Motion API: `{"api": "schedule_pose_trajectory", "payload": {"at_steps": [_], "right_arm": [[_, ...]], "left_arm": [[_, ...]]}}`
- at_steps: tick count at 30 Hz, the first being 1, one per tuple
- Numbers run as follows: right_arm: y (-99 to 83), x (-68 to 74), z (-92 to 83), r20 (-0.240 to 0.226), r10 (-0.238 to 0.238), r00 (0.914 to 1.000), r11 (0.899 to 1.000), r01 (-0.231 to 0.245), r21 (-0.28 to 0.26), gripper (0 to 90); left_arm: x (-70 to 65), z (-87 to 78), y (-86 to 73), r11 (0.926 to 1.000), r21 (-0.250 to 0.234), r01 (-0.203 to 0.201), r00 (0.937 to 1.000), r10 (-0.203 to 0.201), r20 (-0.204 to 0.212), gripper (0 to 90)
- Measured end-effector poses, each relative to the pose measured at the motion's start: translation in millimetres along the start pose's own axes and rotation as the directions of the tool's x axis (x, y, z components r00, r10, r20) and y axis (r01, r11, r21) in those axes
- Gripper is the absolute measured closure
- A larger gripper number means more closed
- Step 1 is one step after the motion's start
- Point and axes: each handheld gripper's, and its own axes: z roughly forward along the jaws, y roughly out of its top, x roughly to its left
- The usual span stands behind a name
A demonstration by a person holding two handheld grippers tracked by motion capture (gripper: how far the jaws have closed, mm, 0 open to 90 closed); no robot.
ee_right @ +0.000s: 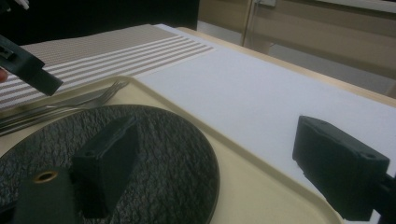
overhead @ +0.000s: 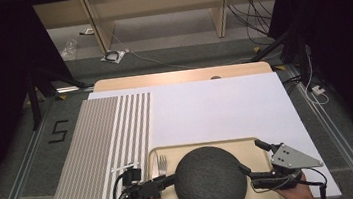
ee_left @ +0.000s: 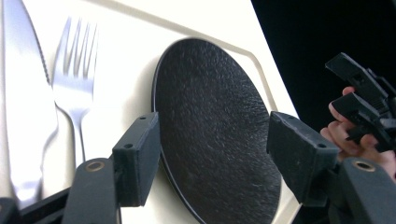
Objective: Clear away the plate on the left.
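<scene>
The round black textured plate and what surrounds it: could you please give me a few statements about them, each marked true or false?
1. The round black textured plate lies on a cream plastic tray. True.
2. A silver metal fork lies on the tray to the plate's left. True.
3. The left tongs are clamped on the fork. False: their jaws stand open at the plate's rim.
4. The beige striped placemat lies under the tray. False: it lies beside it, to the left.
5. The right tongs are open. True.
</scene>
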Motion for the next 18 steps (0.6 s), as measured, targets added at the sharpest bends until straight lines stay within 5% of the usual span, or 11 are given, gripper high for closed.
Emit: {"api": "schedule_pose_trajectory", "payload": {"at_steps": [10,18], "right_arm": [[0.0,-0.3,-0.1,-0.003,0.004,1.0,1.0,-0.004,0.001,16.0],[0.1,-0.4,-0.3,-0.004,0.006,1.0,1.0,-0.006,0.002,16.0]], "left_arm": [[-2.7,-11.5,11.1,0.9883,-0.053,-0.143,0.9897,0.143,-0.013,33.3],[-5.1,-20.2,16.8,0.9518,-0.083,-0.295,0.9553,0.292,-0.044,31.9]]}}
